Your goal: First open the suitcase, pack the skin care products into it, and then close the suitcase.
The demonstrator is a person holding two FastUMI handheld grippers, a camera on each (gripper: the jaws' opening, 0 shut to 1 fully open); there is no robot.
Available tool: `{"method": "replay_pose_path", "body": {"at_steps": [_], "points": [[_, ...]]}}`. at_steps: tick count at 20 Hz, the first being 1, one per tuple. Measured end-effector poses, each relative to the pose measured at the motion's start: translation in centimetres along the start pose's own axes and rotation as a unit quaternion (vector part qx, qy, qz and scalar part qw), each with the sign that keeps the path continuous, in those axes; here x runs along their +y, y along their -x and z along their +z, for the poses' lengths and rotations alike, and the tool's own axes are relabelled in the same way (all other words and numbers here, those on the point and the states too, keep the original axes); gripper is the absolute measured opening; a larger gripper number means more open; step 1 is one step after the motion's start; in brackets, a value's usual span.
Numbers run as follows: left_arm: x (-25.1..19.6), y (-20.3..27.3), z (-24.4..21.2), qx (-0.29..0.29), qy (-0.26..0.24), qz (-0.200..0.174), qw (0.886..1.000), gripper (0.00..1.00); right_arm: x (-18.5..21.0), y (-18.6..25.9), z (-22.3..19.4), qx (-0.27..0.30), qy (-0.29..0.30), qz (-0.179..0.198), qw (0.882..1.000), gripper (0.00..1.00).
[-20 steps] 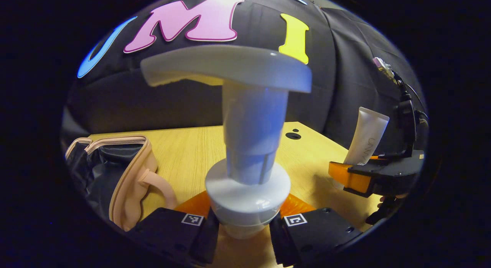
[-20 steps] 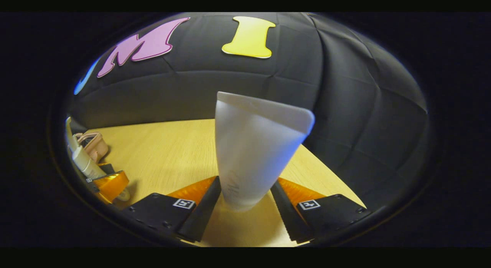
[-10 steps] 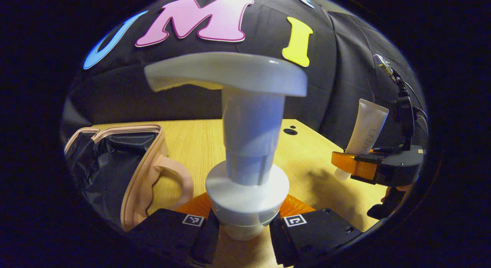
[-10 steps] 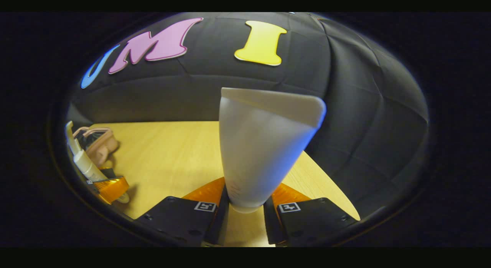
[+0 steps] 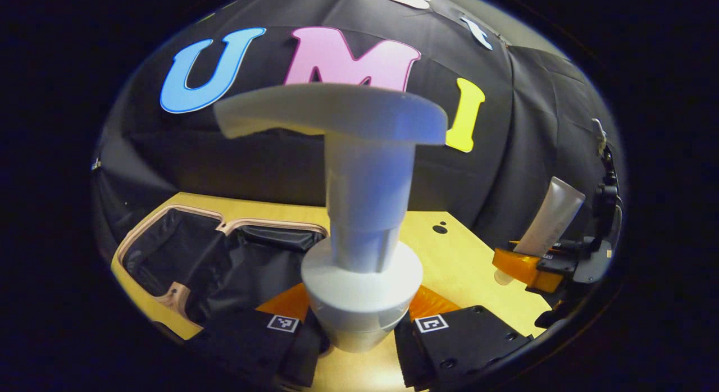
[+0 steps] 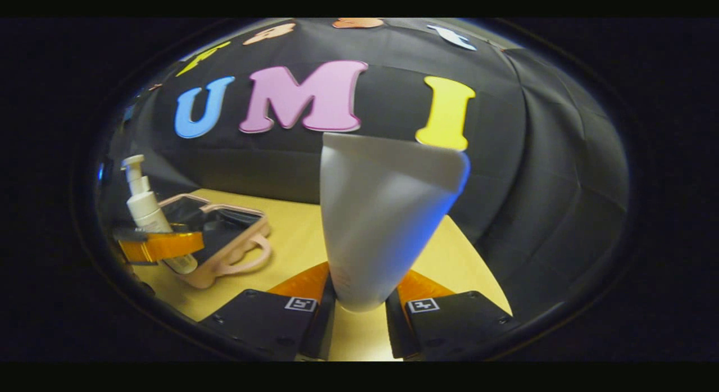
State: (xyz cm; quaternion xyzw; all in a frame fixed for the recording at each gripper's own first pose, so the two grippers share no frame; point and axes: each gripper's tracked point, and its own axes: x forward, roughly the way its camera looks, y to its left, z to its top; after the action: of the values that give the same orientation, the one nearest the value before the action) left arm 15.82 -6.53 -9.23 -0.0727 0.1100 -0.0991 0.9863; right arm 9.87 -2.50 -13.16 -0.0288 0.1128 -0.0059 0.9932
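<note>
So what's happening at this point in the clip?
A person is packing skin care items with two handheld grippers. The left gripper is clamped on a white pump bottle, held upright above the open suitcase, which lies on the wooden table. The right gripper grips a white tube, also lifted off the table. Neither item is in the suitcase yet.

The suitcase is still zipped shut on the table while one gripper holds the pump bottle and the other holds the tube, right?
Not quite. The suitcase lies open, its dark lining showing in the left gripper view. The rest holds: the left gripper holds the pump bottle and the right gripper holds the tube.
</note>
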Motion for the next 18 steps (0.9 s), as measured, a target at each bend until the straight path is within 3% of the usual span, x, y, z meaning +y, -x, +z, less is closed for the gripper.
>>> {"method": "replay_pose_path", "body": {"at_steps": [1, 2, 6, 11, 13, 14, 18], "points": [[2.4, 0.1, 0.3, 0.005, -0.003, 0.015, 1.0, 0.6, 2.0, 0.1, 0.7, 0.0, -0.003, 0.016, 1.0, 0.39], [4.5, -0.1, 0.5, 0.009, -0.005, 0.027, 1.0, 0.6, 4.1, 0.0, 1.8, -0.01, -0.004, 0.03, 0.999, 0.43], [12.0, -2.5, -0.8, 0.064, -0.022, 0.054, 0.996, 0.6, 13.2, -1.2, 5.1, -0.033, 0.001, 0.111, 0.993, 0.43], [14.5, -7.0, -5.7, 0.194, -0.021, 0.052, 0.979, 0.6, 21.9, -3.5, 6.0, -0.026, -0.028, 0.179, 0.983, 0.43], [14.7, -7.9, -7.6, 0.238, -0.014, 0.04, 0.97, 0.6, 23.4, -4.4, 5.5, -0.018, -0.035, 0.188, 0.981, 0.39], [15.0, -8.5, -8.4, 0.258, -0.005, 0.041, 0.965, 0.6, 23.6, -4.8, 4.8, -0.007, -0.037, 0.188, 0.981, 0.43], [15.3, -9.7, -11.1, 0.343, 0.068, 0.053, 0.936, 0.6, 22.4, -5.9, 2.9, 0.02, -0.061, 0.177, 0.982, 0.43]]}}
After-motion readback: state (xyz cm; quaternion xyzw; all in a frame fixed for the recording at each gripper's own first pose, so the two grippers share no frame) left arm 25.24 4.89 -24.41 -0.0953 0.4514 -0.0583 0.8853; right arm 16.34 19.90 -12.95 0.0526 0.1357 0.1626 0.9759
